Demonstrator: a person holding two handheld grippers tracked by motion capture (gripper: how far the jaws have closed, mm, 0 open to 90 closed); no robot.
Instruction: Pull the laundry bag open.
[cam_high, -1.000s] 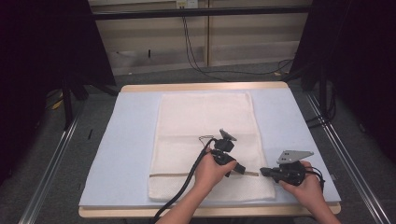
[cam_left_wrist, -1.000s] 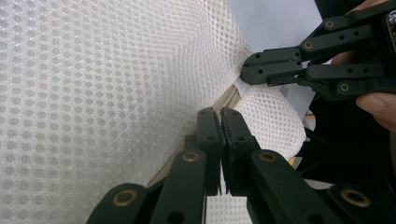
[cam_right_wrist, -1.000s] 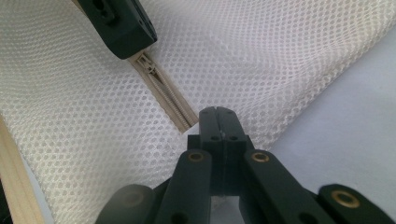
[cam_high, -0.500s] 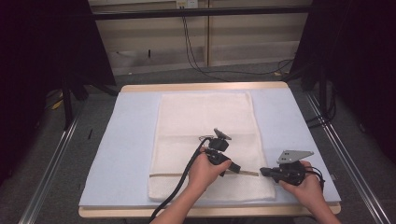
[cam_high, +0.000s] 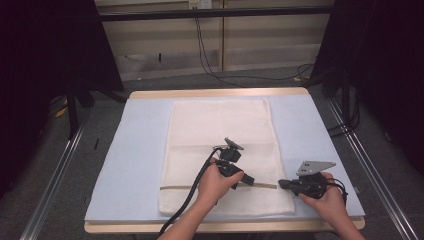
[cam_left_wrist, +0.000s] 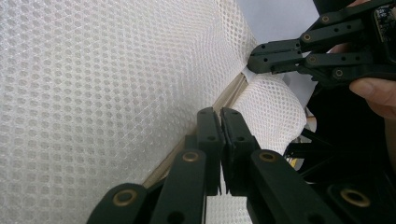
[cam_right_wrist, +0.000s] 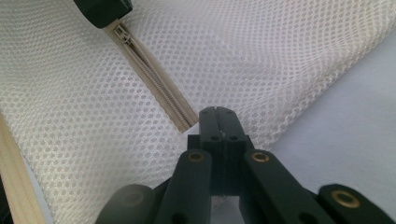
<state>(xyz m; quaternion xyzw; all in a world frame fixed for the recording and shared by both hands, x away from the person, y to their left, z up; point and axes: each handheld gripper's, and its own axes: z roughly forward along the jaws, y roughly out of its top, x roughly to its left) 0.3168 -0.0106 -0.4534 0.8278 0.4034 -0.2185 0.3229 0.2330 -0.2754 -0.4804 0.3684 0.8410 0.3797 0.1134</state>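
Mesh bag (cam_high: 220, 150): white honeycomb netting, soft and limp, lying flat in the middle of the worktop with its long axis running away from the person; near end close to the front edge.
Zip (cam_right_wrist: 154, 70): beige tape with fine teeth, running crosswise near the bag's near end; in the high view it reads as a thin tan line (cam_high: 210, 186) from the left hem to the right hem.
Slider (cam_right_wrist: 122, 31): small pale metal piece, just at the tip of the far gripper in the right gripper view.
Left gripper (cam_high: 246, 180): over the zip line right of centre, fingers pointing right along it; fingers (cam_left_wrist: 209, 140) pressed together, and whether they pinch the slider or its pull cannot be told.
Right gripper (cam_high: 284, 184): at the bag's right hem, on the zip's end; fingers (cam_right_wrist: 219, 126) closed tight, apparently nipping the mesh edge beside the end of the tape.
Key relation: the two grippers face each other along the zip's axis, near but apart; judged a brace-and-pull arrangement, the left one nearer the slider.
Pale blue mat (cam_high: 130, 150): smooth cloth covering under the bag.
Worktop (cam_high: 215, 93): light wood edge showing around the mat.
Risk: loose mesh may bunch into the teeth.
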